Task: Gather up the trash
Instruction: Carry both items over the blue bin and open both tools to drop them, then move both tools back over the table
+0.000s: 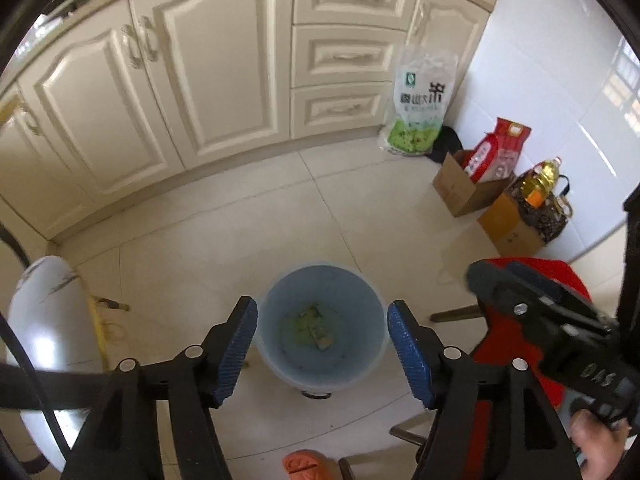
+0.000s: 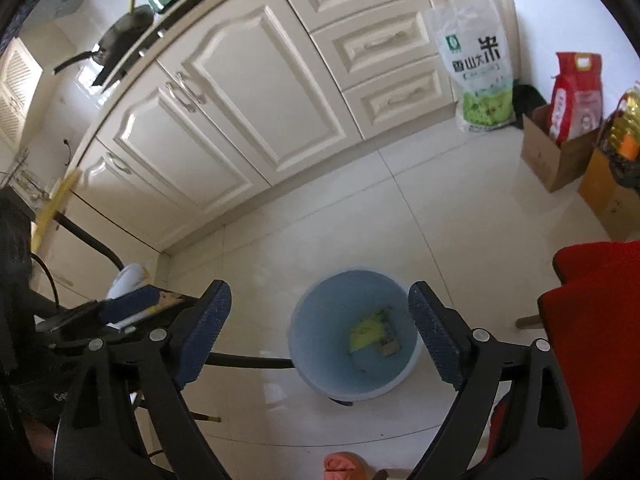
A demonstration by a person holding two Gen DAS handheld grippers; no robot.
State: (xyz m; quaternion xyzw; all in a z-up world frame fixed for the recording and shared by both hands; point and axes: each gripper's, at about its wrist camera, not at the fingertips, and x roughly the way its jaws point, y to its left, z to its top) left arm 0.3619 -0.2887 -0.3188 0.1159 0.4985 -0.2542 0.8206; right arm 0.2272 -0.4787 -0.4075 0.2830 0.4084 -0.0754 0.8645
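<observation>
A pale blue trash bin [image 1: 276, 364] stands on the tiled floor, with yellow-green wrappers [image 1: 314, 326] at its bottom. My left gripper [image 1: 322, 350] is open and empty, held high above the bin. In the right wrist view the same bin [image 2: 312, 360] holds the wrappers [image 2: 372, 332], and my right gripper [image 2: 320, 336] is open and empty above it. The right gripper also shows at the right of the left wrist view [image 1: 540, 320], held in a hand.
Cream cabinets [image 1: 180, 100] run along the back. A rice bag [image 1: 420, 104], cardboard boxes [image 1: 460, 188] and an oil bottle [image 1: 544, 180] stand at the right wall. A red chair [image 2: 592, 340] is at the right, a white object [image 1: 44, 340] at the left.
</observation>
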